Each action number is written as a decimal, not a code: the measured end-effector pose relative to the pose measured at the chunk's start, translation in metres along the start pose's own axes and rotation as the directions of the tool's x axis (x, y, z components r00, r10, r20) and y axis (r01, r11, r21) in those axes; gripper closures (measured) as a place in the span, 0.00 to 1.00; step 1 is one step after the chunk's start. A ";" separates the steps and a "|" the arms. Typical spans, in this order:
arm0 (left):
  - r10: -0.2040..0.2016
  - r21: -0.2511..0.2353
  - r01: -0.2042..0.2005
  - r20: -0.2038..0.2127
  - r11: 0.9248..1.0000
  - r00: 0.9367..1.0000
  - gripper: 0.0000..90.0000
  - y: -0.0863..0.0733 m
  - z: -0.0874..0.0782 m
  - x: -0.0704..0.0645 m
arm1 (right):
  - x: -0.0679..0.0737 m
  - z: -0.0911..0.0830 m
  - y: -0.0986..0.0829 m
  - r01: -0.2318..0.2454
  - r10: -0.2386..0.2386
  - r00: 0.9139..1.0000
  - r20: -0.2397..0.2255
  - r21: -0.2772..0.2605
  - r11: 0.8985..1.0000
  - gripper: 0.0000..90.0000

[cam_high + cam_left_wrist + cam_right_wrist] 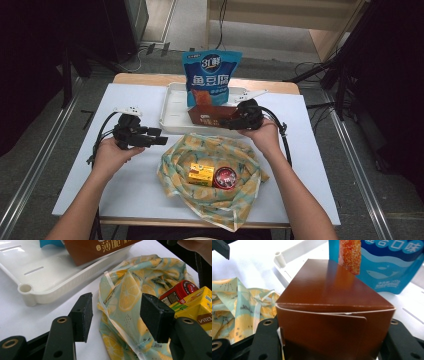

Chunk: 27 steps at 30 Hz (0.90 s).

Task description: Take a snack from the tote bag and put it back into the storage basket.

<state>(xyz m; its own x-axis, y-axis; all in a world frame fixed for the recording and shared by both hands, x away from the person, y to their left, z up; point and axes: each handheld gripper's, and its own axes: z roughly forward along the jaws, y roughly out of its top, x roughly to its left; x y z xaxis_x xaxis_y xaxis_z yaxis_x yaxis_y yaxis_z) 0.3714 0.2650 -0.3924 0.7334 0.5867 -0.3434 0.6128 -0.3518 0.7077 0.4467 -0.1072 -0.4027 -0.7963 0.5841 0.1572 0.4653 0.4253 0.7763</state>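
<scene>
High view: the right gripper (239,120) holds a brown box (212,115) at the near edge of the white tray (172,107), with a blue snack bag (210,75) standing just behind it. Near it on the surface lies an open lemon-print bag (215,175), already holding a yellow carton (201,173) and a red can (225,177) side by side.

Right gripper view shows the box (332,315) clamped across one end, its jaws pressed on either side and the tuck flap facing the camera. The left gripper (150,140) hovers beside the lemon-print bag with its jaws open and empty; in the left gripper view its pads (82,312) frame the bag's rim (125,295).

By my judgement the box is light, thin card: stiff enough to lift by one end, but its walls would dent under a hard squeeze, and the glossy skin could slip. The hold across the narrow end near the flap looks sound, since the folded card is stiffest there.

The bag is soft, limp film that will sag and close. It is best pinched at the folded rim, lifting that edge so the mouth gapes before the box goes in beside the carton.
</scene>
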 end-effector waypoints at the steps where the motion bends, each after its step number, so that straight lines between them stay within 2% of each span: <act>1: 0.000 0.000 0.000 0.000 1.000 1.000 0.49 0.000 0.000 0.000 | 0.000 0.002 0.001 -0.002 0.002 1.000 -0.003 0.000 1.000 0.50; 11: 0.001 0.002 -0.001 -0.001 1.000 1.000 0.49 0.000 0.000 0.000 | 0.002 0.017 0.001 0.001 -0.001 1.000 -0.018 -0.005 1.000 0.50; 15: 0.001 0.003 -0.001 -0.002 1.000 1.000 0.49 0.000 0.000 0.000 | 0.001 0.022 0.003 -0.015 0.015 1.000 -0.024 0.002 1.000 0.50; 27: 0.001 0.001 -0.001 0.001 1.000 1.000 0.49 0.000 0.000 0.001 | 0.001 0.041 0.007 -0.001 0.001 0.999 -0.038 0.017 1.000 0.49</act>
<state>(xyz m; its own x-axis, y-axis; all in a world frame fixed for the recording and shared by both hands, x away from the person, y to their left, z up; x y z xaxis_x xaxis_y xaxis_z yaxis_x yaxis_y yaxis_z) 0.3717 0.2654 -0.3930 0.7340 0.5860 -0.3432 0.6126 -0.3532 0.7071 0.4654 -0.0755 -0.4225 -0.8098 0.5579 0.1816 0.4723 0.4363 0.7659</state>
